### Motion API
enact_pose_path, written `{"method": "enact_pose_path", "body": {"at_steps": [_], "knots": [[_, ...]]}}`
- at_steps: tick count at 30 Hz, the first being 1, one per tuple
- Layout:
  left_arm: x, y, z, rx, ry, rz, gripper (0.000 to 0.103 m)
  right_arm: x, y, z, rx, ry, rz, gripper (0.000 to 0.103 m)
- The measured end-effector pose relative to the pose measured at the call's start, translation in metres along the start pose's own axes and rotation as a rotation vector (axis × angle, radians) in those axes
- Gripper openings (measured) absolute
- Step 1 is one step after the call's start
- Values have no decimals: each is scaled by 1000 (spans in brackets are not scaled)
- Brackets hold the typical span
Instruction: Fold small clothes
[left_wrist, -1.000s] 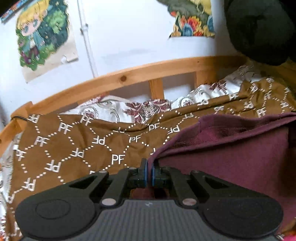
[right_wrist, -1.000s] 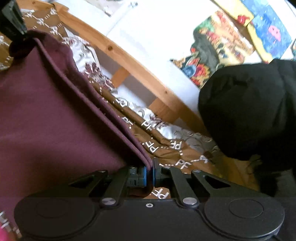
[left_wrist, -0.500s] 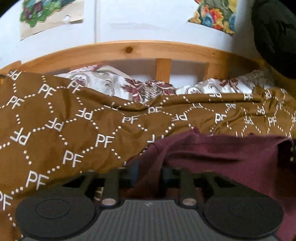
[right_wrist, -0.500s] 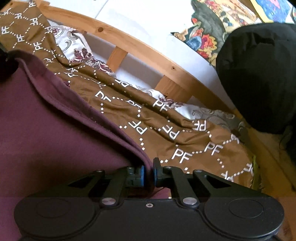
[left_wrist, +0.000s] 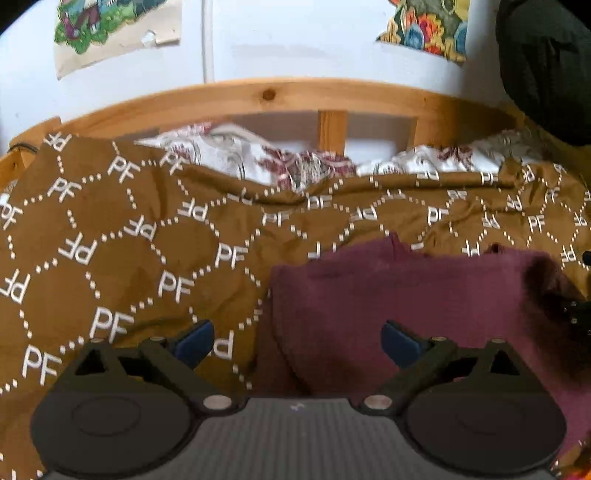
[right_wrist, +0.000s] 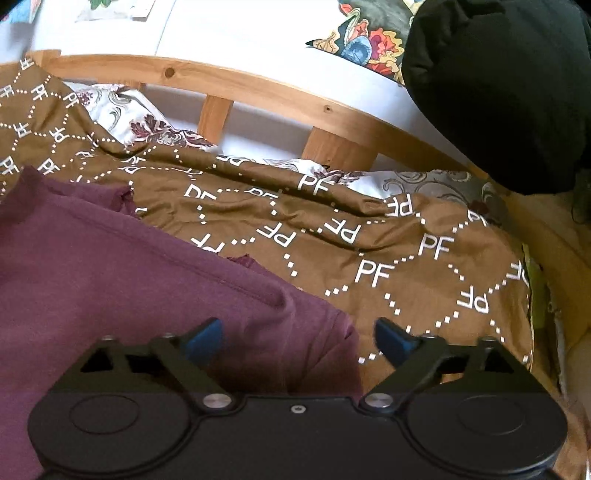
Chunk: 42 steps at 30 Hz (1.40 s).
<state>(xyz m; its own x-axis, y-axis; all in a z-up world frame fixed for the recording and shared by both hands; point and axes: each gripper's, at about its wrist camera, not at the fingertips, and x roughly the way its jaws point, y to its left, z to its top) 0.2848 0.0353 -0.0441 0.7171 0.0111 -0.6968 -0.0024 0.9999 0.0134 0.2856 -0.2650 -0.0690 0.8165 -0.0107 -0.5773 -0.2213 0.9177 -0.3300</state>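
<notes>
A maroon garment (left_wrist: 406, 291) lies folded flat on a brown bedspread (left_wrist: 129, 258) printed with white "PF" letters. In the left wrist view my left gripper (left_wrist: 297, 339) is open over the garment's near left corner, holding nothing. In the right wrist view the garment (right_wrist: 122, 273) fills the lower left, and my right gripper (right_wrist: 297, 338) is open over its near right corner, holding nothing. The garment's far edge shows two layers with small frayed tips.
A wooden bed rail (left_wrist: 295, 96) runs across the back, against a white wall with posters. A floral white pillow or sheet (left_wrist: 258, 162) lies under the rail. A big black bundle (right_wrist: 498, 92) sits at the right end of the bed.
Both grippers held the garment's corners raised a second ago. They lowered it onto the bedspread and have opened; the garment now lies flat.
</notes>
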Motion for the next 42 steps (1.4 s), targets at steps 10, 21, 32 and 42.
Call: {"method": "enact_pose_path", "body": {"at_steps": [10, 21, 32, 42], "knots": [[22, 3, -7, -26, 99, 56, 101, 2, -17, -26, 102, 89, 37, 102], [46, 38, -15, -189, 243, 98, 102, 16, -43, -34, 173, 107, -120, 102], [0, 53, -20, -316, 160, 38, 102, -10, -53, -35, 223, 66, -172, 102], [-52, 38, -47, -311, 134, 26, 102, -52, -70, -42, 301, 16, -254, 102]]}}
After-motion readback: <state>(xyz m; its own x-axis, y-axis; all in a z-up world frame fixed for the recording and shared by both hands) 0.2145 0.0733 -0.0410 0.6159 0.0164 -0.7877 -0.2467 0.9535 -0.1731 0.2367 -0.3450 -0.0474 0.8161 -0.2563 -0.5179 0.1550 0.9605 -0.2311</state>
